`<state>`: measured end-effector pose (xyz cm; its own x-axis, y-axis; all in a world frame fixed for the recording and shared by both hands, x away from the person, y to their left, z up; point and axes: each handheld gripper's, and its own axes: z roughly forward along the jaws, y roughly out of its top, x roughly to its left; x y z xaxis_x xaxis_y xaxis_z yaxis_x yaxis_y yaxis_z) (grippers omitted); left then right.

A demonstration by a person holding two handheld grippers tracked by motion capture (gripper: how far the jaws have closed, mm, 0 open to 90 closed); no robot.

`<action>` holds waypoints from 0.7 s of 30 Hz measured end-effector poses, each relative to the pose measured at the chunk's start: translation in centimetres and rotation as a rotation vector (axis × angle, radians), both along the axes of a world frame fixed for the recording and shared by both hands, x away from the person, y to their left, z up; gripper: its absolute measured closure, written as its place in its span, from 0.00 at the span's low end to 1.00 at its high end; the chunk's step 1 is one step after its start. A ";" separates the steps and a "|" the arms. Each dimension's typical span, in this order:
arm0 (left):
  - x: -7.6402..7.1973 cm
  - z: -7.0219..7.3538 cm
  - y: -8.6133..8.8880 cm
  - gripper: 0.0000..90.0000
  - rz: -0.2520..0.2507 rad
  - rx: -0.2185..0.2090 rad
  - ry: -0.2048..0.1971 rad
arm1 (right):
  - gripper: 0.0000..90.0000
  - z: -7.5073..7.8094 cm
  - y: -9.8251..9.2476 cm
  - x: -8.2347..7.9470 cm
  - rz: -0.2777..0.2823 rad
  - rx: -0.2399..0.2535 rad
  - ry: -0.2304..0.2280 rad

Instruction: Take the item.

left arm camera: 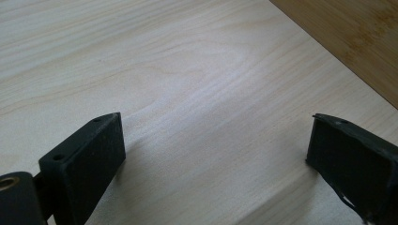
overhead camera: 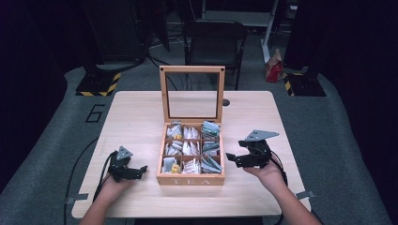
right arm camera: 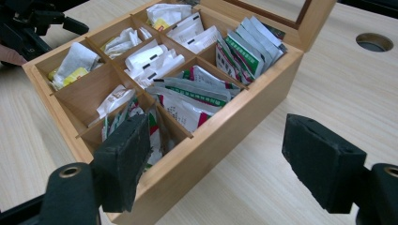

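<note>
The wooden tea box [overhead camera: 190, 157] sits at the middle of the table [overhead camera: 131, 117], toward the person's edge, and its front wall reads "TEA" in pale letters. Its lid [overhead camera: 191, 93], a wooden frame around a clear pane, stands upright at the far side of the box. Inside, a grid of nine compartments holds tea sachets [right arm camera: 197, 96]; those in the column on the box's right are silver with green and red bands, and their print is too small to read in any view (the white ones in the middle column show short black marks, nothing legible). On the grey floor to the left of the table a large "6" [overhead camera: 95, 113] is painted.

The left tongs [overhead camera: 139, 169] rest low on the table just left of the box, held in the person's left hand [overhead camera: 114, 185], with the jaws wide apart and nothing between them. In the left gripper view the jaws frame bare wood grain, and a darker wooden slab at the top right corner is cut off by the edge. The right tongs [overhead camera: 234, 158] hover just right of the box, gripped by the right hand [overhead camera: 267, 174], jaws also spread wide and empty. The right gripper view looks across the box's near right corner and gives the sachets their clearest showing. It also catches a round hole [right arm camera: 374, 42] in the table beyond the box, with the left tongs [right arm camera: 28, 26] dark and partly cut off at the top left.

A black folding chair [overhead camera: 214, 40] stands behind the table.
</note>
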<state>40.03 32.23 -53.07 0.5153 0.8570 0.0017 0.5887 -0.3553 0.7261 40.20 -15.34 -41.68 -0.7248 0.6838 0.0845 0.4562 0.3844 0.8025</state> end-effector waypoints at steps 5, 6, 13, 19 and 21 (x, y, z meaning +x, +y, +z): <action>0.0 0.0 0.0 0.05 -0.001 0.001 0.001 | 0.29 0.4 0.6 0.1 0.020 -0.001 -0.007; 0.0 0.0 0.0 0.05 0.002 0.000 -0.002 | 0.29 0.4 0.8 0.1 0.022 0.001 -0.004; 0.0 0.0 0.0 0.05 0.001 0.001 -0.002 | 0.30 0.6 1.8 0.2 0.054 -0.009 -0.001; 0.0 0.0 0.0 0.05 0.001 0.001 -0.002 | 0.32 0.5 2.5 0.2 0.078 -0.019 -0.001; 0.0 0.0 0.0 0.05 0.000 0.001 0.000 | 0.33 0.5 2.7 0.2 0.083 -0.021 -0.001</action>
<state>40.03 32.24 -53.06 0.5157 0.8568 0.0021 0.5886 -0.3561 0.7258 40.42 -12.65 -41.18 -0.7793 0.6227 0.0700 0.4208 0.4374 0.7947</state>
